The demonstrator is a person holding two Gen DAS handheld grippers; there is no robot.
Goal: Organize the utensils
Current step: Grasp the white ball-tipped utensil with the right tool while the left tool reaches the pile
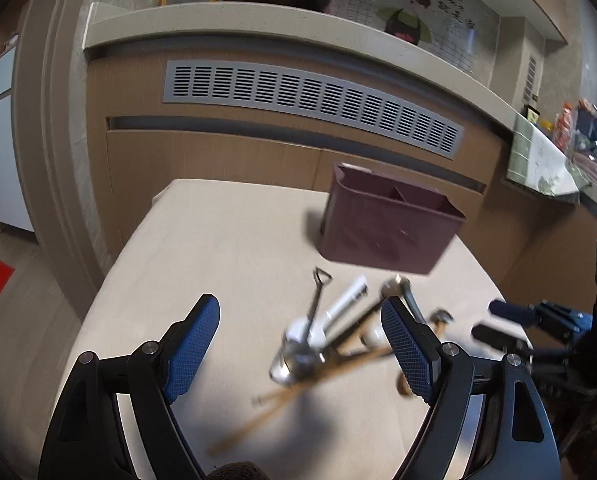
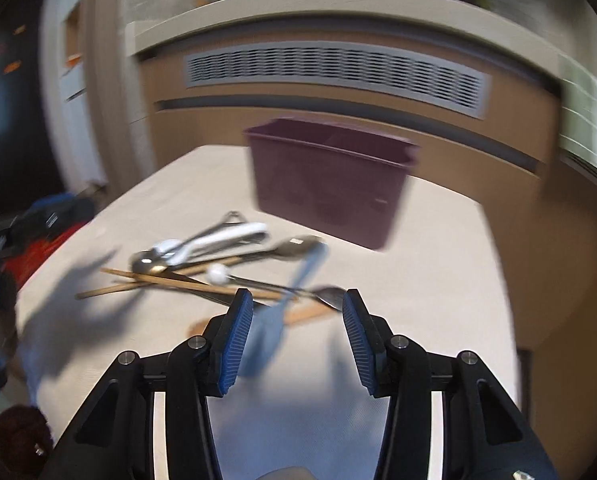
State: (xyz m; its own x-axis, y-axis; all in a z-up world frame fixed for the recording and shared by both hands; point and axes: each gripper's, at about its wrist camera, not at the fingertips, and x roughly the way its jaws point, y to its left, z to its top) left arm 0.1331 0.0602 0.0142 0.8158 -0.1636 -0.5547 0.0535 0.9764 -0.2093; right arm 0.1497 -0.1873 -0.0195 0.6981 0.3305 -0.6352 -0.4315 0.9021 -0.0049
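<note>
Utensils [image 2: 218, 264] lie in a tangled heap on the table [image 2: 438, 280], just ahead of both grippers, with the maroon caddy [image 2: 330, 180] beyond. The left gripper [image 1: 300, 344] and right gripper [image 2: 297, 320] both have jaws apart, holding nothing. A blue spoon [image 2: 274, 328] sits between the right jaws. Closing here could snag crossed chopsticks [image 2: 158, 280] and drag the heap.
</note>
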